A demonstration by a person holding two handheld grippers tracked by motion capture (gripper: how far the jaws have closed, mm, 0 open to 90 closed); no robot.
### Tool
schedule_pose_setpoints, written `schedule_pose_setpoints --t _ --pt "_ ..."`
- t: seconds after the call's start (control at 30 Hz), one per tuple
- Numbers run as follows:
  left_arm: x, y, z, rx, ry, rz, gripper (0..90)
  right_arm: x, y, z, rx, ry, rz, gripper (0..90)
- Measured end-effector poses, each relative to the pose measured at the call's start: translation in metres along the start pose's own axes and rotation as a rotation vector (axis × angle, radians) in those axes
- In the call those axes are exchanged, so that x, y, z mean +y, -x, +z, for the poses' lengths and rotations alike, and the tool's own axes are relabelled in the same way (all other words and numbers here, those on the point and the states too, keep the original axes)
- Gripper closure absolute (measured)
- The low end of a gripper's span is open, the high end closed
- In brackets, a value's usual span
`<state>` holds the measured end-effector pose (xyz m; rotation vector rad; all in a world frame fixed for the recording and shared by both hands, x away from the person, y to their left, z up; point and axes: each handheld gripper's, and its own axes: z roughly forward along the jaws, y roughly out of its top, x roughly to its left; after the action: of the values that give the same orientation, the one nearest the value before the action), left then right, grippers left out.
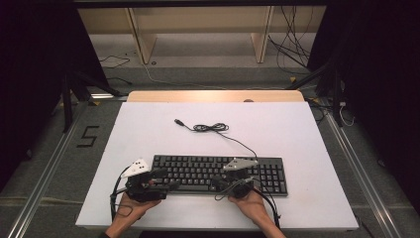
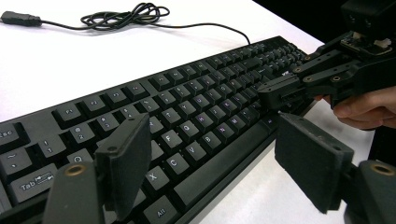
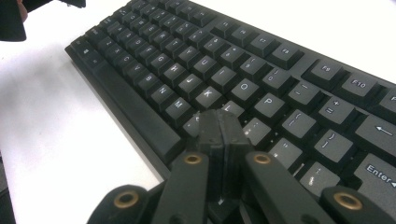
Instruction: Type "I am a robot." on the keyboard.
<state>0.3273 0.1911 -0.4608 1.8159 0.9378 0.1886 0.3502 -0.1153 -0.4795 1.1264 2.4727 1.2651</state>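
Note:
A black keyboard (image 1: 218,171) (image 2: 196,107) (image 3: 224,56) lies on the white tabletop (image 1: 148,129) near its front edge. Its coiled cable (image 1: 210,127) (image 2: 121,16) ends in a loose USB plug (image 1: 178,121) behind it. My left gripper (image 1: 167,179) (image 2: 212,121) hovers at the keyboard's left end, open, with the lower-left letter keys seen between its pads and nothing gripped. My right gripper (image 1: 214,182) (image 2: 268,93) (image 3: 219,116) is shut, its joined tips pointing down at the keys just right of the space bar's middle, near the K and L keys. Whether the tips touch a key I cannot tell.
A person's hands (image 1: 252,203) come in from the front edge, one on each gripper. A wooden strip (image 1: 213,95) borders the table's far side, with shelving legs and loose cables on the floor beyond. White surface lies open behind and to both sides of the keyboard.

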Motion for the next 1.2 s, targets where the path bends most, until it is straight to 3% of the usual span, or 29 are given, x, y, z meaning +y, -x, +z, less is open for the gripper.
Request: schedule_pose_setpoints --t 0.73,0.9,1.2 --pt "-0.0027 0.0002 -0.0016 -0.001 -0.006 -0.003 26.7 -0.0013 -0.0001 0.0020 -0.004 -0.009 0.002 90.0" --pt "-0.0026 0.0003 -0.0021 -0.001 0.000 -0.005 26.7 -0.0027 -0.0020 0.0041 -0.023 -0.019 -0.031 90.0" --pt "-0.0027 0.0002 -0.0018 0.001 -0.003 -0.002 26.7 -0.0019 -0.0013 0.0034 -0.016 -0.019 -0.012 90.0"
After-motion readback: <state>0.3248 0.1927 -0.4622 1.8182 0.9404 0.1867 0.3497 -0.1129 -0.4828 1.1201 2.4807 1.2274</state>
